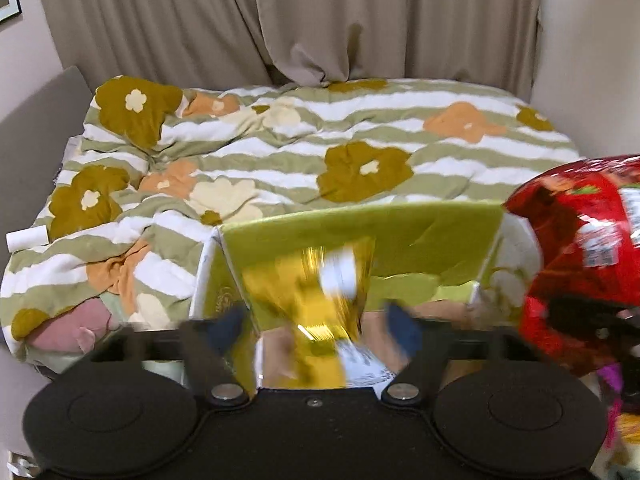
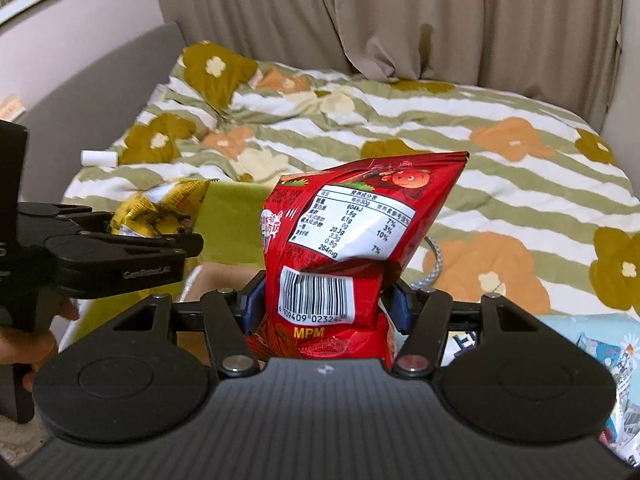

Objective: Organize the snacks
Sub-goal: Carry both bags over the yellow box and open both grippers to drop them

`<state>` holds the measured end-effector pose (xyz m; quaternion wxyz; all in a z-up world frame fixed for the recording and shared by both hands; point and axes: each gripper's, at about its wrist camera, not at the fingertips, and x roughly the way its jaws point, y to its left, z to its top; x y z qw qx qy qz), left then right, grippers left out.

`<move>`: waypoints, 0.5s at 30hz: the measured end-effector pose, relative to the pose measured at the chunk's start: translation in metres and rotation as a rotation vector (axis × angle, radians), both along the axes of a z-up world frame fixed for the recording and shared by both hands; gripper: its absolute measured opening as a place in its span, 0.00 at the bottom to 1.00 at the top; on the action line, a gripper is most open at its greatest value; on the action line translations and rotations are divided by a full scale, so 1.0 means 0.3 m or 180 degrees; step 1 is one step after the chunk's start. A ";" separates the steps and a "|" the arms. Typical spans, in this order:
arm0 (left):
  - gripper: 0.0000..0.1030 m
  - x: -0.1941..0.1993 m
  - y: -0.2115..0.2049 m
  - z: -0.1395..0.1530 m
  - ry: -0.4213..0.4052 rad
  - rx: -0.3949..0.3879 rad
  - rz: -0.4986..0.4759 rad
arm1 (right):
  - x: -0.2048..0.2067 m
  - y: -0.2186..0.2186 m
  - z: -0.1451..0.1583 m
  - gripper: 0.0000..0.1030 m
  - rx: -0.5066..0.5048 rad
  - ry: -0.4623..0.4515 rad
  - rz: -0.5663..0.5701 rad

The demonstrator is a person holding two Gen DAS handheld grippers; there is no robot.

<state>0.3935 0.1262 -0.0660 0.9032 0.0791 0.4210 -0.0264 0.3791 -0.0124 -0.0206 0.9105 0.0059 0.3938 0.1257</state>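
My left gripper [image 1: 316, 326] stands wide open over an open green cardboard box [image 1: 360, 236]; a blurred yellow foil snack bag [image 1: 316, 292] hangs between its fingers, touching neither pad. My right gripper [image 2: 323, 304] is shut on a red snack bag [image 2: 340, 240], held upright beside the box [image 2: 232, 216]. The red bag [image 1: 580, 256] shows at the right of the left wrist view. The left gripper [image 2: 120, 248] and the yellow bag [image 2: 160, 208] show at the left of the right wrist view.
A bed with a green-striped floral duvet [image 1: 320, 152] fills the space behind the box. A white roll [image 1: 26, 239] lies at its left edge. Beige curtains [image 1: 320, 20] hang behind. Blue-and-white snack bags [image 2: 616, 364] lie at the lower right.
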 end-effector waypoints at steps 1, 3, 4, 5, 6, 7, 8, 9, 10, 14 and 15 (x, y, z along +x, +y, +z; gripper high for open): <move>0.96 -0.003 0.007 -0.007 -0.0029 0.0026 0.0001 | 0.011 0.006 -0.010 0.72 -0.0013 0.0024 -0.0027; 0.96 -0.006 0.024 -0.014 -0.0031 0.0017 -0.0043 | 0.023 0.006 -0.025 0.72 -0.0025 0.0071 -0.0062; 0.96 -0.010 0.034 -0.014 -0.0016 -0.0010 -0.0057 | 0.030 0.010 -0.030 0.72 -0.0028 0.0092 -0.0064; 0.96 -0.019 0.044 -0.011 -0.0027 -0.0046 -0.0058 | 0.036 0.012 -0.034 0.72 -0.0033 0.0107 -0.0066; 0.96 -0.029 0.053 -0.005 -0.0050 -0.0077 -0.0049 | 0.040 0.016 -0.038 0.72 -0.0032 0.0118 -0.0059; 0.96 -0.037 0.062 0.002 -0.0073 -0.0104 -0.0031 | 0.043 0.019 -0.041 0.72 -0.0020 0.0127 -0.0044; 0.96 -0.051 0.072 0.009 -0.0101 -0.0125 -0.0026 | 0.050 0.028 -0.041 0.73 -0.0011 0.0133 -0.0021; 0.97 -0.057 0.079 0.017 -0.0118 -0.0135 -0.0020 | 0.054 0.033 -0.044 0.73 0.0002 0.0144 0.0011; 0.96 -0.065 0.087 0.025 -0.0135 -0.0151 -0.0010 | 0.059 0.038 -0.046 0.73 0.0012 0.0158 0.0029; 0.97 -0.099 0.117 0.057 -0.0190 -0.0310 0.0019 | 0.098 0.073 -0.059 0.74 0.0083 0.0240 0.0089; 0.97 -0.101 0.124 0.062 -0.0193 -0.0341 0.0046 | 0.107 0.082 -0.063 0.74 0.0093 0.0254 0.0100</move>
